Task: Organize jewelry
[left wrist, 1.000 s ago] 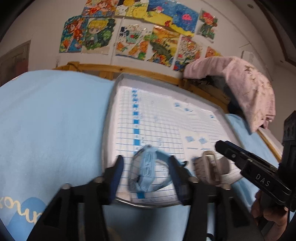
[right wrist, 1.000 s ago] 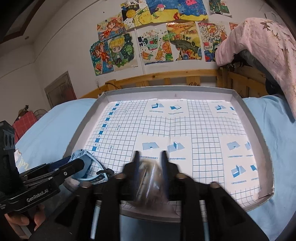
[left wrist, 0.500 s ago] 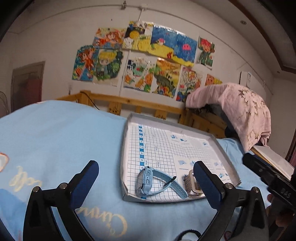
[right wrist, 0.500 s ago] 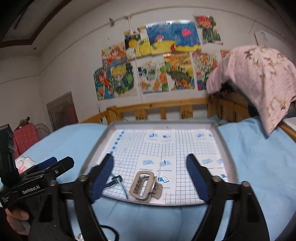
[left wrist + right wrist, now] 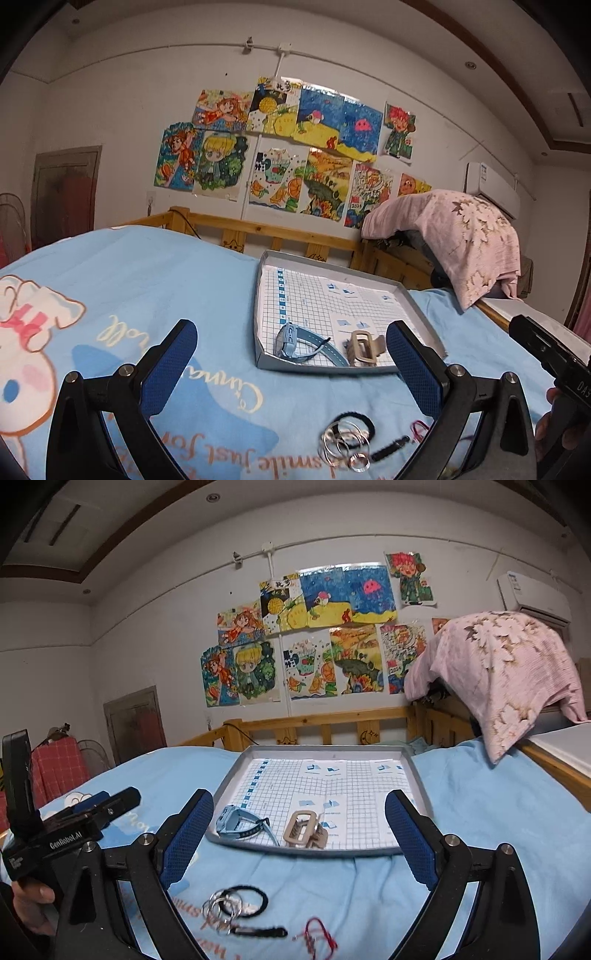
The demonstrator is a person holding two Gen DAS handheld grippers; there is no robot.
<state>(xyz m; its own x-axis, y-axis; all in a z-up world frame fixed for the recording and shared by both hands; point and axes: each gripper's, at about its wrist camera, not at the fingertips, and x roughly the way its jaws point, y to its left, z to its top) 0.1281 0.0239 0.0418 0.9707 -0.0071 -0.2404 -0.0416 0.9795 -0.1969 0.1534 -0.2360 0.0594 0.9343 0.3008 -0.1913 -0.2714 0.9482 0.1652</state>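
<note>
Now: between placements — both tools empty, pulled back from the tray (image 5: pixel 419 794).
Left gripper (image 5: pixel 291 354): spread wide, nothing between the jaws.
Right gripper (image 5: pixel 299 827): released, its jaws have just been opening, nothing between them.
In tray: blue watch (image 5: pixel 236 821) and beige hair clip (image 5: pixel 303 829), side by side at the near edge.
Still on the bedsheet (image 5: pixel 480 812): metal rings (image 5: pixel 221 904), black hair tie (image 5: pixel 251 901), red cord (image 5: pixel 317 936).
Next move: likely dropping low over one loose piece — thin items need a careful pinch.
Changed: a second ago each tool held its piece over the tray.
</note>
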